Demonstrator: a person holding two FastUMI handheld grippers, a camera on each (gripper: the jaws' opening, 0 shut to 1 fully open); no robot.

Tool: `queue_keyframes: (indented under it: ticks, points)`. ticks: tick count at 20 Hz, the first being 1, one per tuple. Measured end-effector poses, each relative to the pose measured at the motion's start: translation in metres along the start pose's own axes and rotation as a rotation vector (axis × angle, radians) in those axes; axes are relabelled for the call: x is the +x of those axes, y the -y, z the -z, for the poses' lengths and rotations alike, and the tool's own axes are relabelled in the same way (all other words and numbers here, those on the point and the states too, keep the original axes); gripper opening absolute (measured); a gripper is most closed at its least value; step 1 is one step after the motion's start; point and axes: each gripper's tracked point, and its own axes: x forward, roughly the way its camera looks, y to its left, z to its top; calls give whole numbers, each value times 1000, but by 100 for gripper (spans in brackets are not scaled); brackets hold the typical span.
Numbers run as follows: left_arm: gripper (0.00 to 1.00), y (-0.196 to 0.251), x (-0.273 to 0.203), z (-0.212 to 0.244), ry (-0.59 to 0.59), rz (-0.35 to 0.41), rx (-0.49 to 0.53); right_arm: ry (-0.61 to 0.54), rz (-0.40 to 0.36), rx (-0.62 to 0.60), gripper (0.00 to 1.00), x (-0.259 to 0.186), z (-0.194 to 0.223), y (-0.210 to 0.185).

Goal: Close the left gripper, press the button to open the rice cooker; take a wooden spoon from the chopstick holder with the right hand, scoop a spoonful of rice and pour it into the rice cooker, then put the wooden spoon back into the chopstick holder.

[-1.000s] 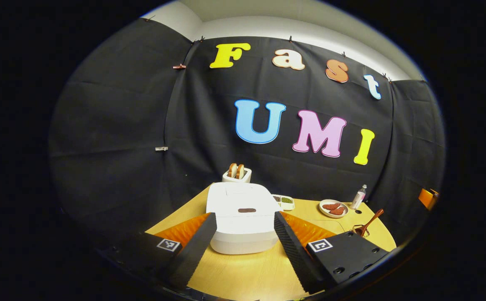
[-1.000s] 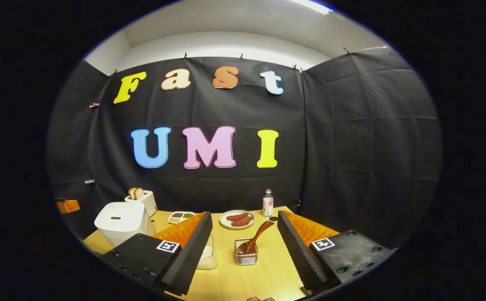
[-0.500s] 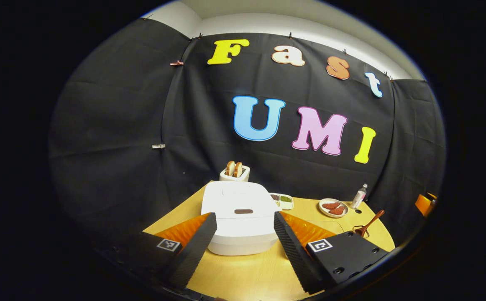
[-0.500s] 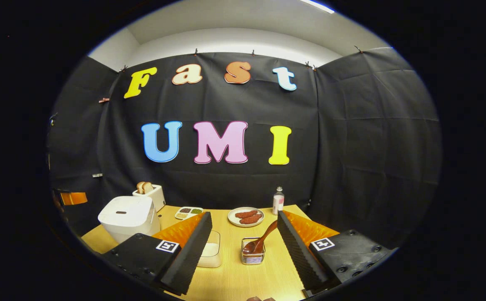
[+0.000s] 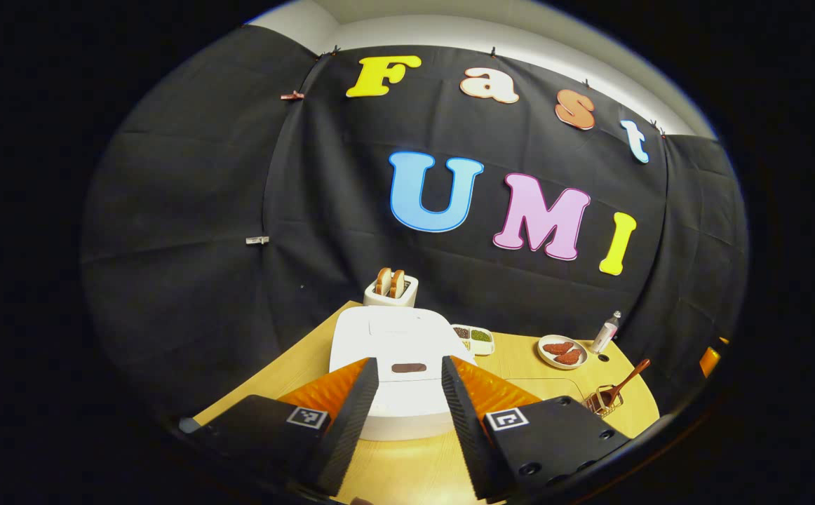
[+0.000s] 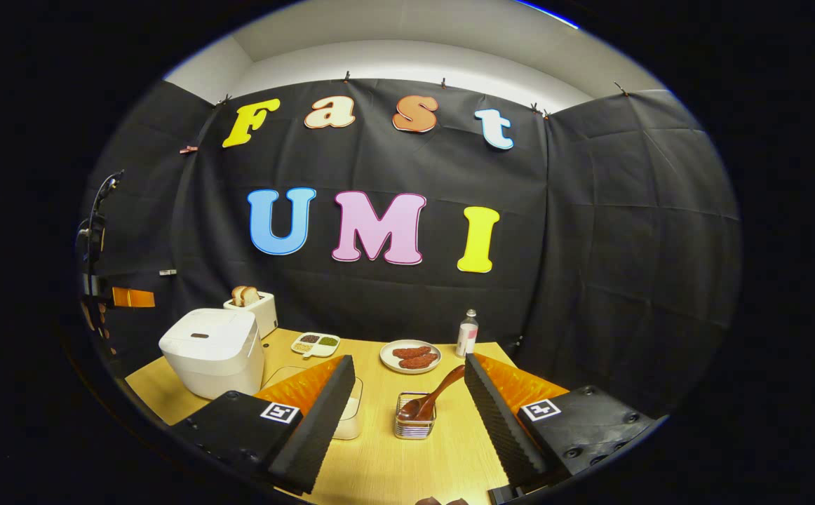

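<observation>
Fingers [image 5: 351,414] of the left gripper [image 5: 409,382] are held apart before the rice cooker [image 5: 397,344]; the right gripper [image 6: 409,393] is spread, released, before the wooden spoon [image 6: 435,396].

The left gripper view looks forward and slightly down from close above the near edge of the surface [image 5: 295,368], facing the rice cooker [image 5: 397,337] just ahead between its jaws. The right gripper view sits farther to the right, facing the holder [image 6: 413,426] with the spoon [image 6: 435,400], the cooker off to its left. Both share the cooker, toaster [image 5: 391,289], plate [image 6: 410,355], bottle [image 6: 467,332] and back wall.
</observation>
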Motion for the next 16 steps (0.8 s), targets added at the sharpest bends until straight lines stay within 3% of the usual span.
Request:
queue_keyframes:
  ticks: [2,4,5,7,9,11,16]
  points:
    - [59,0,16,4,-37,-3,-3,-18,18,6,99,1,7,10]
    - [44,2,31,2,-54,2,21,-37,30,30,99,1,14,16]
    - [31,1,40,0,-55,-1,36,-47,38,40,99,2,17,20]
    - [19,0,56,3,-81,-15,73,-62,57,52,99,5,23,28]
    - [17,-6,73,6,-99,-37,96,-80,74,60,99,6,28,36]
    - [11,-16,91,7,-112,-73,57,-92,107,66,99,6,30,50]
    - [6,-16,127,42,-194,-47,-61,-138,157,101,99,-1,44,72]
